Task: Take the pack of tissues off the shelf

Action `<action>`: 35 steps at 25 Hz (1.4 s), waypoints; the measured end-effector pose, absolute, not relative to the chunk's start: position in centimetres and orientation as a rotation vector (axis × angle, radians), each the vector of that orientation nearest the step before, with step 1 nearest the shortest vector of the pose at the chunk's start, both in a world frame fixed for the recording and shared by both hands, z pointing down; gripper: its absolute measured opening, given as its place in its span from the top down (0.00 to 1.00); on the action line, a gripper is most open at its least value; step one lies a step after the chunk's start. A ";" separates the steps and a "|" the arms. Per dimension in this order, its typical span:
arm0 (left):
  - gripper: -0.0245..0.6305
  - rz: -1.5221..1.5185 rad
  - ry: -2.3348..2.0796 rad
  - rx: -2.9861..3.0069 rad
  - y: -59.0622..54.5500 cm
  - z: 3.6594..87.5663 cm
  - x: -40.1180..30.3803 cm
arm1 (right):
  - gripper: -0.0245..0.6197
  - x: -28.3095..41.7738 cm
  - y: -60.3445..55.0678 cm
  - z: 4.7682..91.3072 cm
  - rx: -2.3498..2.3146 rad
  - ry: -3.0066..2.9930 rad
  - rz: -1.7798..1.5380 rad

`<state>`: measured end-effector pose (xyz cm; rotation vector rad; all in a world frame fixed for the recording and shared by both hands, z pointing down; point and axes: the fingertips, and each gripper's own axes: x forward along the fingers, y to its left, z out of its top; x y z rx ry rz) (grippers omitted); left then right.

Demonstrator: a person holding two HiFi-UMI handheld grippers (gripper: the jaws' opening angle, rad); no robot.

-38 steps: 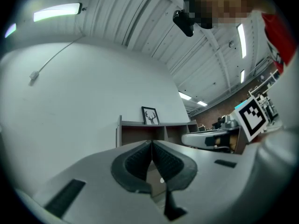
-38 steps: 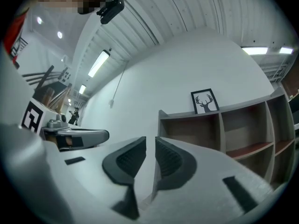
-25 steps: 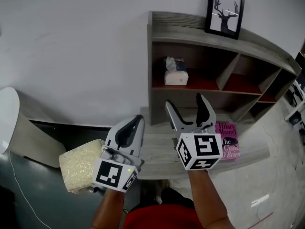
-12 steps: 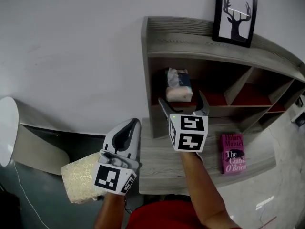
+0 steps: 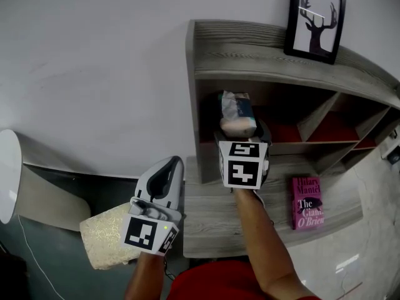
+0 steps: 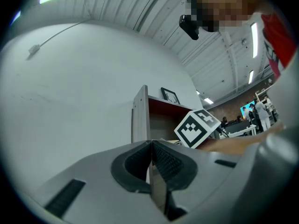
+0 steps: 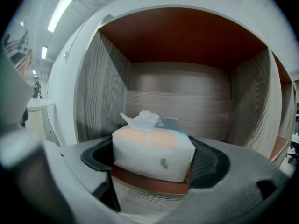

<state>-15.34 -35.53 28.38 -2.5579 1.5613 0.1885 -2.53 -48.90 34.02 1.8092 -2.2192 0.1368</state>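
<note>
While the person's right arm stretches forward, the right gripper [image 5: 242, 134] is at the mouth of the leftmost compartment of a grey wooden shelf [image 5: 250, 42] lined in red-brown. The pack of tissues [image 5: 236, 114] sits on the floor of that compartment, near its front edge, with a white tissue pulled up from its top. In the right gripper view, the fingers [image 7: 211, 164] stand wide apart, one on each side of the pack of tissues [image 7: 152, 149], which fills most of the gap between them. Whether the pads touch its sides cannot be made out. The compartment's back and side walls rise beyond the pack.

The left gripper [image 5: 170, 170] is held low at the near left, well apart from the shelf. Its fingers [image 6: 168, 164] are pressed together with nothing between them. Just left of it is a pale yellow, coarse-textured block [image 5: 107, 235].

The shelf stands on the far part of a grey wooden counter [image 5: 209, 214]. A pink book [image 5: 307, 203] lies flat on the counter to the right, well apart from both grippers. A black-framed picture [image 5: 315, 17] of a deer's head stands on top of the shelf, against the white wall [image 5: 94, 61].
</note>
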 end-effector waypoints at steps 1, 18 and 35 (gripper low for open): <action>0.94 0.188 1.562 -2.561 -35.5 28.5 -15.4 | 0.26 -2.5 -48.9 34.0 1.811 -2.216 0.130; 0.94 0.225 1.495 -2.582 -32.0 27.3 -15.1 | 0.33 -1.1 -40.2 29.5 1.829 -2.389 -0.060; 0.94 0.259 1.419 -2.592 -23.6 26.0 -11.7 | 0.33 2.6 -23.9 28.5 1.738 -2.537 -0.163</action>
